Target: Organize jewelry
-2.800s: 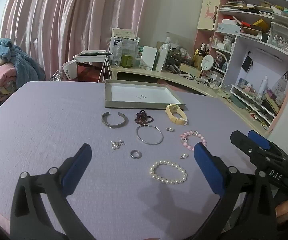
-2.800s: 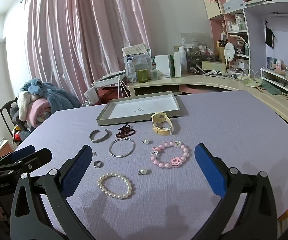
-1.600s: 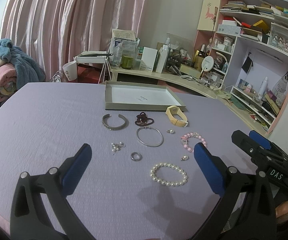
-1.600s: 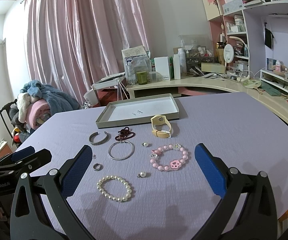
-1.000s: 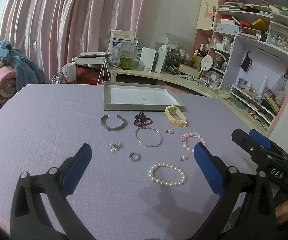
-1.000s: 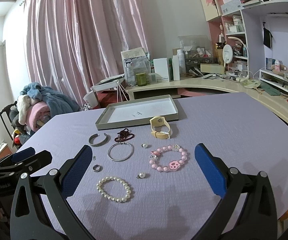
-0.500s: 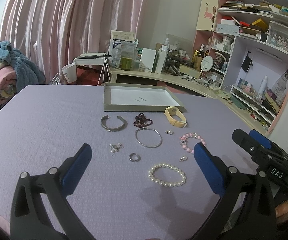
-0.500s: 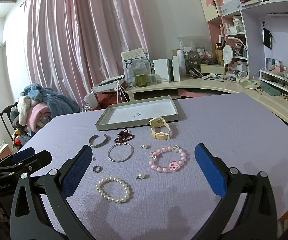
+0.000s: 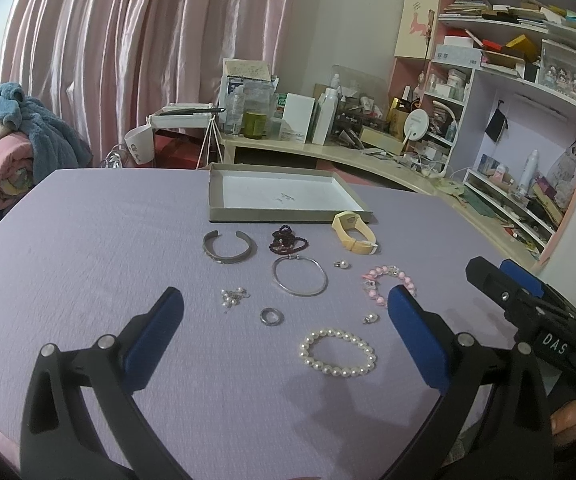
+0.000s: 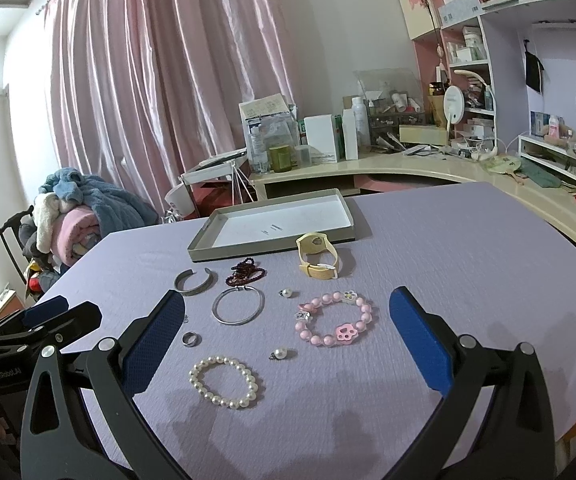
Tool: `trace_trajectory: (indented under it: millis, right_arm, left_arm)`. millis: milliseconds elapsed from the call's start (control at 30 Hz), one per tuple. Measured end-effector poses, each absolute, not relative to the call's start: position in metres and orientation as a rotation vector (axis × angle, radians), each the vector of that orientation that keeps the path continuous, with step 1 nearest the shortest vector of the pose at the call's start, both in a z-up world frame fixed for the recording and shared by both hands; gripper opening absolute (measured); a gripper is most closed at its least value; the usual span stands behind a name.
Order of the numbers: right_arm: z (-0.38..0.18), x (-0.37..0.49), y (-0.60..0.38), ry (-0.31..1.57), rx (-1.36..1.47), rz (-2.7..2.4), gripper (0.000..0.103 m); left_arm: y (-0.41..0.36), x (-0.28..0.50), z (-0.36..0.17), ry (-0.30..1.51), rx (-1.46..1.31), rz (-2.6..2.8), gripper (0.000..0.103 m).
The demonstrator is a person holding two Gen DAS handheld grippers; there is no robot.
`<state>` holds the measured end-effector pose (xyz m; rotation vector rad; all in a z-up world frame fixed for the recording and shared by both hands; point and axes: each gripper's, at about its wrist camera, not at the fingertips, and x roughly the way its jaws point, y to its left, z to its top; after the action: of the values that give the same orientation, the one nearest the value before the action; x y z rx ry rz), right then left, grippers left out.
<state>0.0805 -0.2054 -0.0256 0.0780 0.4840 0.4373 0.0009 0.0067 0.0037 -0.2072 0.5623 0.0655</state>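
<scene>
Nothing is picked up yet: both the left gripper and the right gripper hover with tongs spread wide and empty. The jewelry, pearl bracelet nearest, lies scattered mid-table, just before the empty tray toward the far edge. Next comes a low, careful pinch.

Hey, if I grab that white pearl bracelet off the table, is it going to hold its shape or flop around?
The pearl bracelet is separate round beads strung in a loop, so it will probably sag and dangle rather than stay round. The beads look smooth and glossy, so they may slip between the fingers. Pushed across the textured purple tablecloth, it would likely deform instead of sliding whole.
</scene>
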Motion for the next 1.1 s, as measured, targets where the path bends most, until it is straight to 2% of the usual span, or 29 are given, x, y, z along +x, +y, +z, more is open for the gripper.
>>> trace_trajectory:
  millis: [167,300,467,567,667,900,933,967,1033,1100]
  right_arm:
    - [-0.036,0.093,-0.199,0.527,0.069,0.41,0.102]
    - [-0.045,0.118,-0.199,0.629,0.036,0.347,0.101]
    - [-0.073,0.153,-0.197,0.77,0.038,0.303,0.074]
    - [-0.082,0.166,-0.198,0.809,0.013,0.27,0.065]
    - [-0.096,0.188,-0.202,0.864,-0.002,0.235,0.058]
    - [-0.113,0.218,-0.194,0.935,-0.077,0.194,0.057]
    - [-0.114,0.218,-0.191,0.93,-0.094,0.198,0.05]
    - [-0.114,0.217,-0.189,0.919,-0.106,0.205,0.031]
    - [-0.112,0.215,-0.187,0.92,-0.119,0.231,0.014]
    - [-0.111,0.212,-0.188,0.933,-0.111,0.253,0.014]
  left_arm:
    - [0.012,0.022,-0.009,0.595,-0.207,0.096,0.101]
    - [0.021,0.034,-0.018,0.637,-0.221,0.136,0.101]
    - [0.029,0.043,-0.026,0.688,-0.253,0.154,0.101]
    - [0.031,0.049,-0.034,0.722,-0.269,0.142,0.101]
    - [0.029,0.057,-0.039,0.752,-0.264,0.128,0.101]
    - [0.016,0.066,-0.046,0.8,-0.215,0.095,0.101]
    - [0.014,0.067,-0.047,0.808,-0.211,0.087,0.101]
    - [0.014,0.067,-0.048,0.814,-0.21,0.08,0.101]
    - [0.011,0.069,-0.05,0.827,-0.205,0.064,0.1]
    - [0.007,0.072,-0.053,0.845,-0.198,0.041,0.096]
